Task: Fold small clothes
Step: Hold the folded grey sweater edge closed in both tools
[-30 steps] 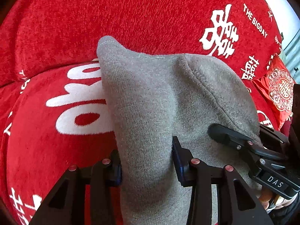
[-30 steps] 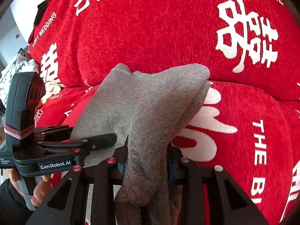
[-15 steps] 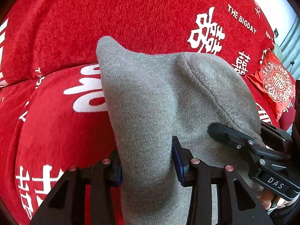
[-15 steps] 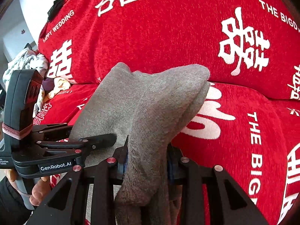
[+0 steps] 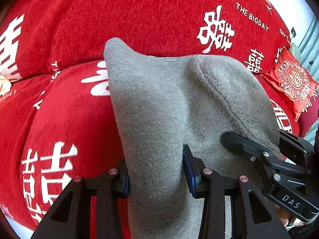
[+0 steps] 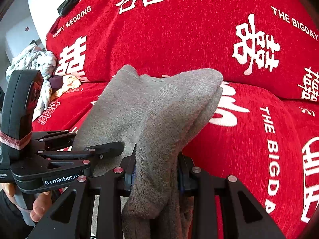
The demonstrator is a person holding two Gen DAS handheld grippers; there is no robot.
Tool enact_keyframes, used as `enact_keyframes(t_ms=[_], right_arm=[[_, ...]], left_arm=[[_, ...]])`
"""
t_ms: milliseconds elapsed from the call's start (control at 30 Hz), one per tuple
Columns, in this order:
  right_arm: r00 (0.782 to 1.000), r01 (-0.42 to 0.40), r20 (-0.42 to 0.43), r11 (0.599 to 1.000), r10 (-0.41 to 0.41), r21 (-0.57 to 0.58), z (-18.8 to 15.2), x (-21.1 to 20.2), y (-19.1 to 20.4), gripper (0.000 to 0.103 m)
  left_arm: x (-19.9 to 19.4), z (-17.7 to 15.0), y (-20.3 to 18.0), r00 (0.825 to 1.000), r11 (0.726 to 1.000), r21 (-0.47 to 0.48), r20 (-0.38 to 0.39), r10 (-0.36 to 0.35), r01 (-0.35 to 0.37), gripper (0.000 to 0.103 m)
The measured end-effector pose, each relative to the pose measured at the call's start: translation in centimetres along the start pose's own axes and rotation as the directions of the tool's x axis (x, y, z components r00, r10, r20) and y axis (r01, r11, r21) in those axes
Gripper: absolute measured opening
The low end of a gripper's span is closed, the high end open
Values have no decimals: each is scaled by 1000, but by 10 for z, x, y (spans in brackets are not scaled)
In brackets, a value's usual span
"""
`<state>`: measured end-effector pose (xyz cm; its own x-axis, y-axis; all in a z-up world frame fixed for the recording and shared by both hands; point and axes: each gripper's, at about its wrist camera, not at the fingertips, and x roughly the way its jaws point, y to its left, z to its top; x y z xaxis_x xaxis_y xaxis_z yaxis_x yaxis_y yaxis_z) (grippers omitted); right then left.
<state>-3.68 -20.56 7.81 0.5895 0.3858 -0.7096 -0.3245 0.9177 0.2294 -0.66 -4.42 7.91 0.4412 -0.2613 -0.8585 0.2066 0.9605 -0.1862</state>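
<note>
Gray garment's [image 5: 169,109] lower end beyond frame.

Grey sock [image 5: 163,107], white-lettered red sofa cover [image 5: 119,16]

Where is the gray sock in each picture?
Left wrist view: the gray sock fills the middle, pinched by the left gripper at the bottom, with the right gripper clamping its right edge.
Right wrist view: the sock is centre-left, pinched by the right gripper.
Shared landmark: the red blanket with white "THE BIGDAY" lettering.
</note>
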Motion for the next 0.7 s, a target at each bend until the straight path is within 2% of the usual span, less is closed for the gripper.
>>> enact_keyframes(t_ms=[700], right_arm=[[1000, 9, 7, 1000, -9, -29, -34, -20, 32, 33]], left_arm=[[-26, -40, -4, 999, 998, 22, 17, 51, -51, 44]])
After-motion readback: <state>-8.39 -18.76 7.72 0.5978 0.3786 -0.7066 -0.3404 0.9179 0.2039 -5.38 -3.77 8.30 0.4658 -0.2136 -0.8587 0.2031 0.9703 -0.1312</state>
